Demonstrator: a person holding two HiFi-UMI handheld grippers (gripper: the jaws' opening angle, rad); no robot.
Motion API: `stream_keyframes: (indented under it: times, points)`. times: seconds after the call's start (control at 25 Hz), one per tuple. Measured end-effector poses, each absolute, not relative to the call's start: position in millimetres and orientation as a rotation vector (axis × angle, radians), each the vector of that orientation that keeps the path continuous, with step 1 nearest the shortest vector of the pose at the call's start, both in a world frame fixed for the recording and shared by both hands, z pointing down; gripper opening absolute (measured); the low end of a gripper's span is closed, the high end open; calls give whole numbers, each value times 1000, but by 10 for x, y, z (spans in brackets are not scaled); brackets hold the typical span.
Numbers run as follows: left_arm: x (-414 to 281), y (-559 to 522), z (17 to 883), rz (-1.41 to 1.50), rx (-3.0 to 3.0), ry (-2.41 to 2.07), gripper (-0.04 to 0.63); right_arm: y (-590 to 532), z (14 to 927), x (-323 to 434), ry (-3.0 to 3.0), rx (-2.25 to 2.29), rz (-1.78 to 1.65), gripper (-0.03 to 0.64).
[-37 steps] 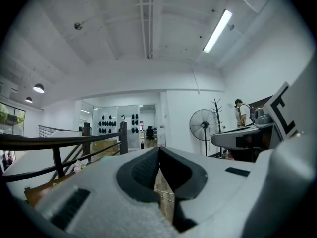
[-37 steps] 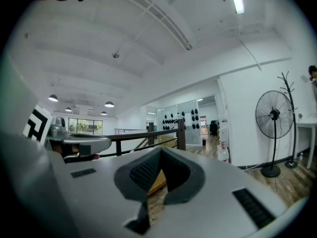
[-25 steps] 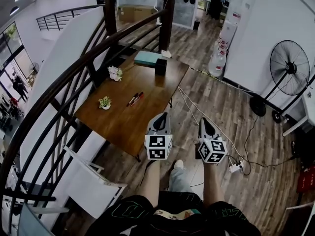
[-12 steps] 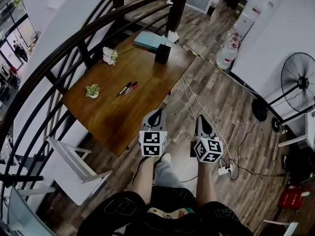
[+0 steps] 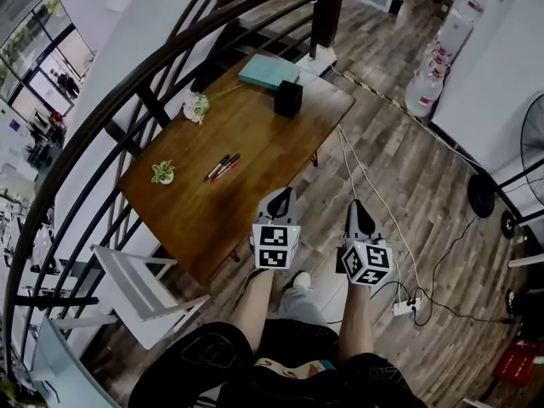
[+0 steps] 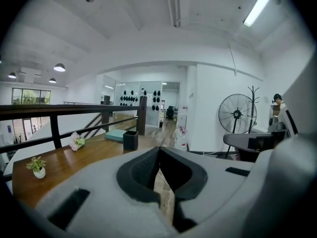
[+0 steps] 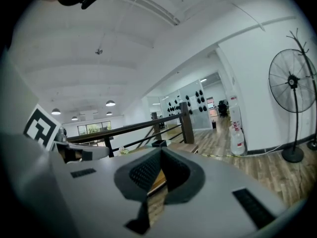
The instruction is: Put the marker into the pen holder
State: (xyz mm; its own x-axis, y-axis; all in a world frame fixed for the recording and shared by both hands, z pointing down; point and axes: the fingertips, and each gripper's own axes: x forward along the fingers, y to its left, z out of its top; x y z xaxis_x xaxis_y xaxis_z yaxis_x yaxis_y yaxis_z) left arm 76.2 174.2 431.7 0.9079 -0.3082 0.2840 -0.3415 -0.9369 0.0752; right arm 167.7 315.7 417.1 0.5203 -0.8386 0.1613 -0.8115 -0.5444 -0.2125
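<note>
The markers (image 5: 223, 167) lie loose on the wooden table (image 5: 255, 168), ahead of the left gripper (image 5: 283, 194) and off to its left, well apart from its tips. From the head view they are too small to count surely; there seem to be two or three, black and red, side by side. The black pen holder (image 5: 288, 99) stands upright farther ahead, beyond the markers and near the table's far end, nothing showing above its rim. Just past it lies a teal book (image 5: 269, 70), and to its left a pale flower (image 5: 196, 106). A small potted plant (image 5: 162, 172) sits left of the markers, by the table's edge.

In its own view the left gripper (image 6: 158, 150) is clenched, jaw tips meeting with nothing between them; the pen holder (image 6: 131, 140) shows over its left jaw. It hangs over the table's near corner. The right gripper (image 5: 355, 204) is beside it, out over the plank floor (image 5: 391, 185) and clear of the table; in its own view the right gripper (image 7: 161, 151) is likewise closed on nothing. A standing fan (image 7: 292, 83) is to its right.
</note>
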Motion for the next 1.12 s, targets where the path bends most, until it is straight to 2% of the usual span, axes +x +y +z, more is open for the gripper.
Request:
stream_keyframes:
  times: [0.32, 1.12]
  points:
    - [1216, 1662, 4222, 419, 2974, -547, 8, 3188, 4169, 2310, 1401, -2608, -415, 5]
    - [1554, 843, 4762, 447, 2794, -631, 8, 2075, 4527, 2595, 1675, -2589, -557, 5]
